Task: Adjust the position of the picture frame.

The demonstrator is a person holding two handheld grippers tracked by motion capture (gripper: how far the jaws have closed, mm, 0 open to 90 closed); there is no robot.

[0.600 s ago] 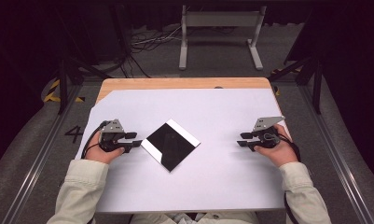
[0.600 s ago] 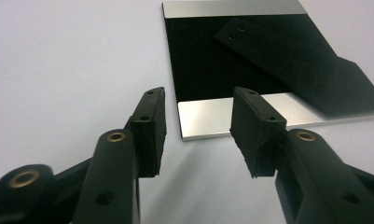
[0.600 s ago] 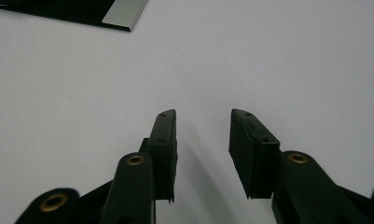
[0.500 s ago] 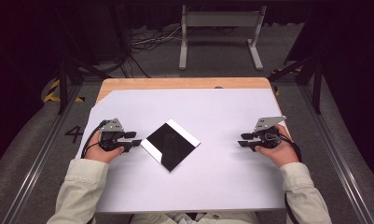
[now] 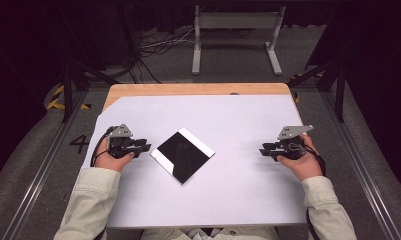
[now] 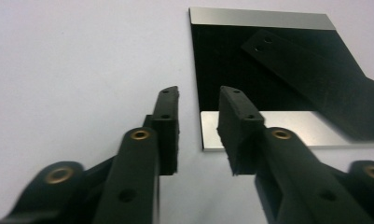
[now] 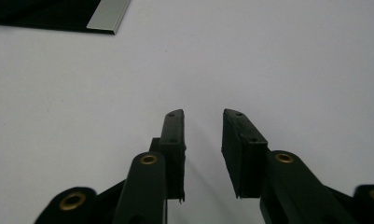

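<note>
Both hands rest low on the white sheet (image 5: 238, 125), left gripper (image 5: 144, 146) and right gripper (image 5: 266, 150) spread empty, flanking the black mirror-like plate (image 5: 183, 155) at nine and three o'clock.

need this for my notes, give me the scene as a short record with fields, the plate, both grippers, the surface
surface: white sheet over a wooden table
object: flat black square plate with silver strips on two opposite edges, lying turned like a diamond
left gripper: jaws open, empty, pointing at the plate's near corner, just short of it
right gripper: jaws open, empty, well clear of the plate
held: nothing
</note>
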